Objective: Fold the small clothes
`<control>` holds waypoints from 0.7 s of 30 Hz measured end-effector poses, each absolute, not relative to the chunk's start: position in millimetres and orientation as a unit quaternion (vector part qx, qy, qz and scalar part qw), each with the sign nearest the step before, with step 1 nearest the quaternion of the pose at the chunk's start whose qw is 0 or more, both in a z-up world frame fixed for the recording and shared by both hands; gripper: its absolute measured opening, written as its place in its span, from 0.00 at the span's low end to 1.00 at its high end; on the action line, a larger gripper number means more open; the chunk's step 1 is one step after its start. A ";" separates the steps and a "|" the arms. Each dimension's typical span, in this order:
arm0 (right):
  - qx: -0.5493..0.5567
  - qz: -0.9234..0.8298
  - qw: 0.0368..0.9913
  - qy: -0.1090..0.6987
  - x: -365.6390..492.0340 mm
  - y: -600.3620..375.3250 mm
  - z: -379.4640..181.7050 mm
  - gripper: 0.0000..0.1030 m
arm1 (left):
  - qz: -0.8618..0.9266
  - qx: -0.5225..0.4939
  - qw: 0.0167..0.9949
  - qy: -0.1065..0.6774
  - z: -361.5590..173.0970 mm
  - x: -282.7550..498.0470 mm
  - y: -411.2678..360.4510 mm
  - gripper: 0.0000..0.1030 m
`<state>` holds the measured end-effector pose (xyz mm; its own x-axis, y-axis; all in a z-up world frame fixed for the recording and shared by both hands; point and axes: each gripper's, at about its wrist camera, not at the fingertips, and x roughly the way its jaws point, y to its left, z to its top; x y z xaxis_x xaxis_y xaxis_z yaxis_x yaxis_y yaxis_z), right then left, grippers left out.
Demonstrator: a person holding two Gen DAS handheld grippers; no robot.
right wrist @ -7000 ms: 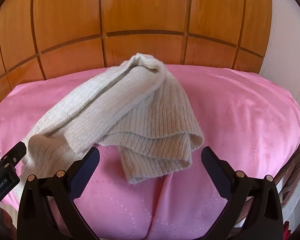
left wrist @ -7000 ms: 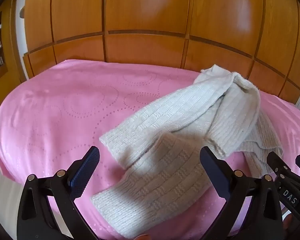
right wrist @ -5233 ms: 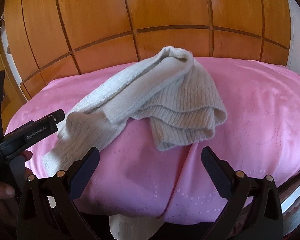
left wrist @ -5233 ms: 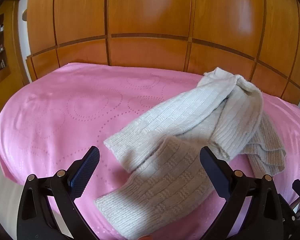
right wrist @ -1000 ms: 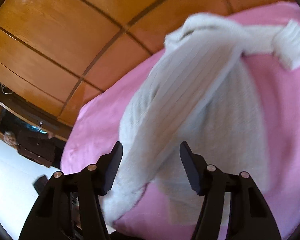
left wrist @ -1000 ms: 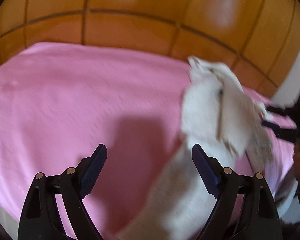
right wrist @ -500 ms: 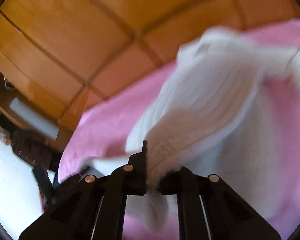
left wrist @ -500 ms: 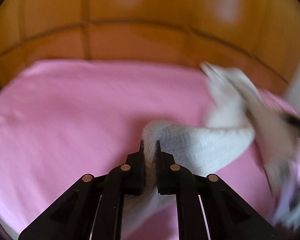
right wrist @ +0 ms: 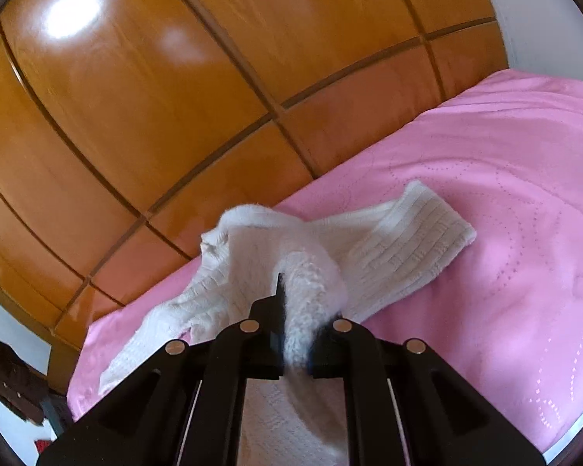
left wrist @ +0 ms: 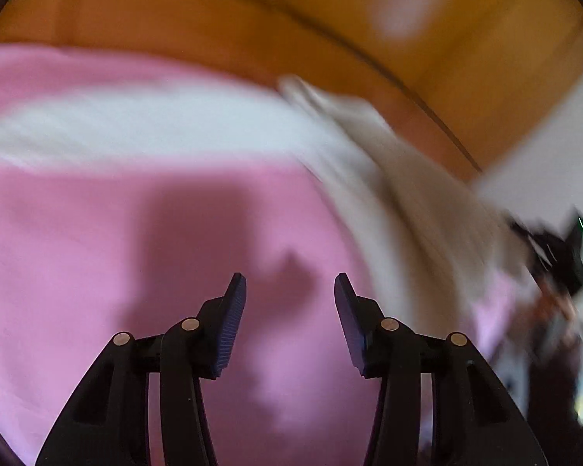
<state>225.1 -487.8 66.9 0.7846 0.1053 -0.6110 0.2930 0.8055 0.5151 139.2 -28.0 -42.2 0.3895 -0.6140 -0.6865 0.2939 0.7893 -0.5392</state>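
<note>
A cream knitted sweater (right wrist: 252,272) lies partly spread on the pink bedspread (right wrist: 524,213). My right gripper (right wrist: 295,334) is shut on a bunched fold of the sweater and holds it lifted off the bed. One ribbed sleeve (right wrist: 419,229) lies out to the right. In the blurred left wrist view the sweater (left wrist: 175,136) stretches across the bed (left wrist: 97,252). My left gripper (left wrist: 289,310) is open and empty above bare pink cloth. The right gripper (left wrist: 555,256) shows there as a dark blur at the right edge.
Glossy wooden wardrobe panels (right wrist: 175,97) stand right behind the bed. The bed's edge (right wrist: 579,419) runs along the lower right. A white wall (right wrist: 544,19) is at the upper right.
My left gripper has let go of the sweater and opened. The sweater now lies more spread across the bed. My right gripper stays shut on its fold.
</note>
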 end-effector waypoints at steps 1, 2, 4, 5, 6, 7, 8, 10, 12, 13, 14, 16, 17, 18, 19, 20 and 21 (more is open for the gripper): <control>0.302 -0.048 0.894 0.327 224.3 -486.6 70.0 0.06 | -0.293 -0.163 0.807 0.487 -48.4 136.6 -43.8 0.44; 0.295 -0.043 0.895 0.331 224.3 -484.2 72.7 0.06 | -0.311 -0.161 0.794 0.497 -56.0 134.4 -63.1 0.44; 0.281 -0.032 0.896 0.341 227.6 -480.2 76.2 0.06 | -0.332 -0.156 0.782 0.504 -64.1 130.8 -92.6 0.45; 0.271 -0.027 0.898 0.346 228.8 -478.0 78.9 0.06 | -0.327 -0.143 0.791 0.496 -64.7 129.6 -104.0 0.44; 0.260 -0.024 0.900 0.349 229.4 -476.5 82.7 0.06 | -0.327 -0.134 0.795 0.494 -66.5 128.9 -110.8 0.37; 0.255 -0.022 0.901 0.351 231.9 -472.6 85.0 0.06 | -0.338 -0.132 0.786 0.501 -66.8 134.2 -116.6 0.08; 0.250 -0.019 0.902 0.353 232.7 -471.0 89.3 0.06 | -0.335 -0.133 0.783 0.507 -64.4 138.8 -115.3 0.08; 0.242 -0.011 0.906 0.348 232.3 -468.3 100.8 0.06 | -0.328 -0.134 0.803 0.479 -43.0 144.4 -96.8 0.07; 0.239 0.009 0.914 0.329 228.7 -462.1 122.7 0.06 | -0.321 -0.148 0.816 0.457 -17.0 145.9 -74.0 0.07; 0.240 0.017 0.916 0.320 226.0 -459.3 129.8 0.06 | -0.314 -0.155 0.827 0.439 -0.9 147.4 -55.4 0.06; 0.241 0.028 0.920 0.308 220.6 -455.6 139.9 0.06 | -0.305 -0.160 0.837 0.426 12.9 148.5 -36.7 0.06; 0.250 0.048 0.922 0.291 210.6 -447.4 151.5 0.06 | -0.291 -0.171 0.852 0.401 38.3 145.0 5.6 0.06; 0.257 0.058 0.921 0.287 204.2 -443.6 153.3 0.06 | -0.283 -0.172 0.857 0.394 45.8 141.0 23.1 0.06; 0.265 0.070 0.918 0.286 194.9 -437.6 150.5 0.06 | -0.277 -0.174 0.861 0.390 52.2 137.0 43.6 0.06; 0.269 0.077 0.916 0.289 187.1 -431.9 145.5 0.06 | -0.267 -0.176 0.864 0.388 56.6 127.6 64.8 0.05; 0.271 0.081 0.913 0.295 180.0 -426.7 138.1 0.06 | -0.262 -0.177 0.865 0.389 56.6 121.9 76.4 0.05; 0.272 0.084 0.908 0.307 171.0 -419.7 125.2 0.06 | -0.250 -0.180 0.865 0.396 53.7 109.6 95.8 0.05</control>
<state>171.0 -419.7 125.2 0.7971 0.3198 -0.5123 0.0149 0.8376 0.5460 109.6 95.8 53.7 0.5615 -0.5744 -0.5957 0.2896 0.8108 -0.5087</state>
